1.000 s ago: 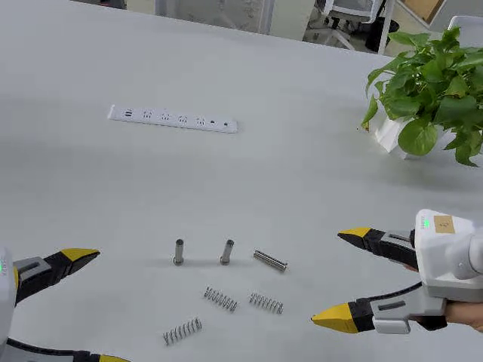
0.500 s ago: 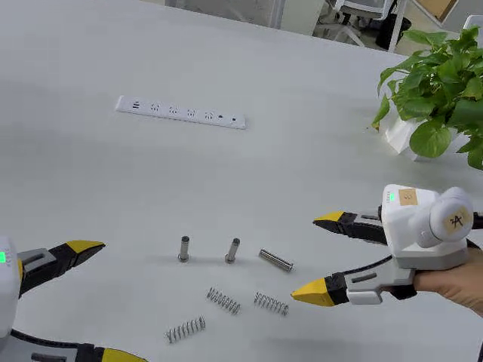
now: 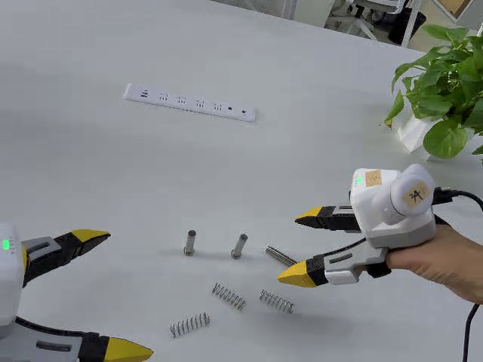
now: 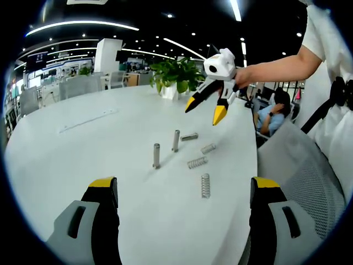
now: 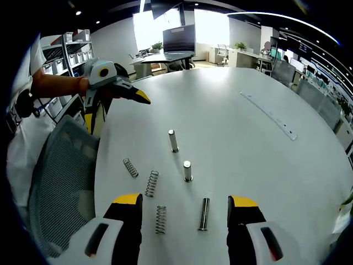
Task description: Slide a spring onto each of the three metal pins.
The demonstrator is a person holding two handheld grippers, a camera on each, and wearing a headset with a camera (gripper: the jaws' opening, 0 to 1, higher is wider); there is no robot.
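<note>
Your right gripper hangs over the table, jaws wide and empty, straddling the near end of the lying pin. Whether a tip touches it can't be told, probably not. Your left gripper sits low at your left, jaws wide too, holding nothing. Two pins stand upright beside the lying one, and three springs lie loose in front, none on a pin. Risks: the round pin rolls if a jaw tip nudges it sideways; a low sweep topples the nearer standing pin; a pinched spring may skip away.
</note>
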